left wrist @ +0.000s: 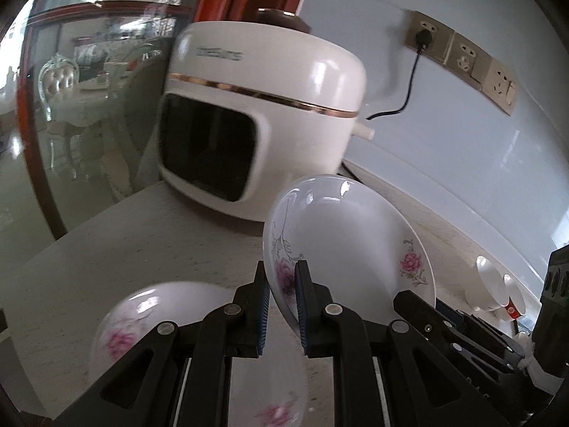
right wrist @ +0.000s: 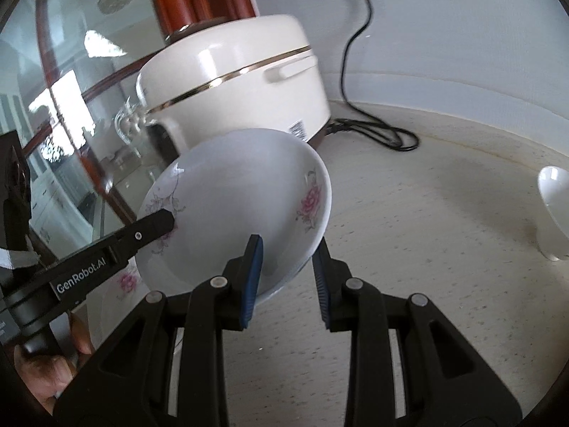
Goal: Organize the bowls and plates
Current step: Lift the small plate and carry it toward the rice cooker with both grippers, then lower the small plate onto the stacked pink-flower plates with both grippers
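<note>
The left gripper (left wrist: 282, 306) has its blue-padded fingers (left wrist: 303, 306) closed down on the rim of a white floral plate (left wrist: 352, 235), the rim pinched between the pads at the edge printed with a pink flower; the plate is lifted clear of the desk (left wrist: 142, 235) and tilted, its hollow facing the right gripper. In the right wrist view the same plate (right wrist: 234, 206) hangs tilted in front of the camera, with the left gripper reaching in from the left onto its far rim. The right gripper (right wrist: 288, 277) stands partly open around the near rim: its left finger (right wrist: 253, 277) lies over the inner face of the plate, its right finger sits outside the rim, and a gap shows on that side (whether the pads actually press the china cannot be told). Below the left gripper a second floral plate (left wrist: 142, 316) lies flat on the desk, partly hidden by the fingers. Just behind the lifted plate stands a white rice cooker (left wrist: 263, 106), its black cord (left wrist: 409, 89) running up to a wall socket (left wrist: 425, 37). Further right on the desk, well apart from the plates, white bowls (left wrist: 492, 288) stand near the wall. A glass pane with a red-brown frame (left wrist: 39, 163) rises at the left end of the desk.
</note>
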